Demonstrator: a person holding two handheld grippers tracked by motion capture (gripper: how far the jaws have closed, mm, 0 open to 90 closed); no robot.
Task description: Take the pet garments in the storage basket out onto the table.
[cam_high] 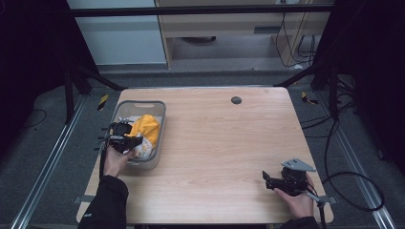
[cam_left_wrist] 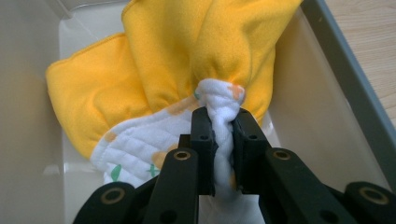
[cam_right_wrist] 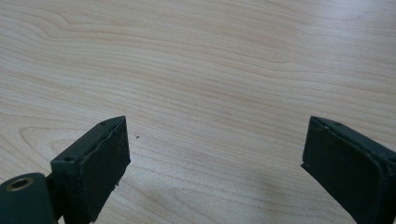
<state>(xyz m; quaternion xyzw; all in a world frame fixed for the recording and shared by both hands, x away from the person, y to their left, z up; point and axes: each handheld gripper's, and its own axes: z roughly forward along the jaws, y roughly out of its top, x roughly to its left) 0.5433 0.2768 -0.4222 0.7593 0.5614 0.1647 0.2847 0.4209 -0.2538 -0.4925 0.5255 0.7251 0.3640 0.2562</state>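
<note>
One grey bin [cam_high: 160, 121] sits at the left side of the wooden counter [cam_high: 215, 143], and inside it lies one cloth [cam_high: 145, 129], yellow on one face and white with small printed shapes on the other, bunched up toward the near end. Two tongs are in play, one in each hand. The left tongs [cam_high: 125, 141] reach into the bin, and in the left gripper view they [cam_left_wrist: 223, 122] are clamped on a gathered fold of the cloth's [cam_left_wrist: 154, 65] white side, with the yellow part puffed up just beyond them and the bin's pale walls [cam_left_wrist: 303, 84] close on both sides. The right tongs [cam_high: 267, 180] rest low over the near right corner of the counter, well apart from the bin, with their jaws spread wide and only bare wood [cam_right_wrist: 210, 70] between them. One small dark round cap [cam_high: 236, 100] sits in the counter near its far edge. Loose black cables [cam_high: 356, 188] trail over the floor to the right.
</note>
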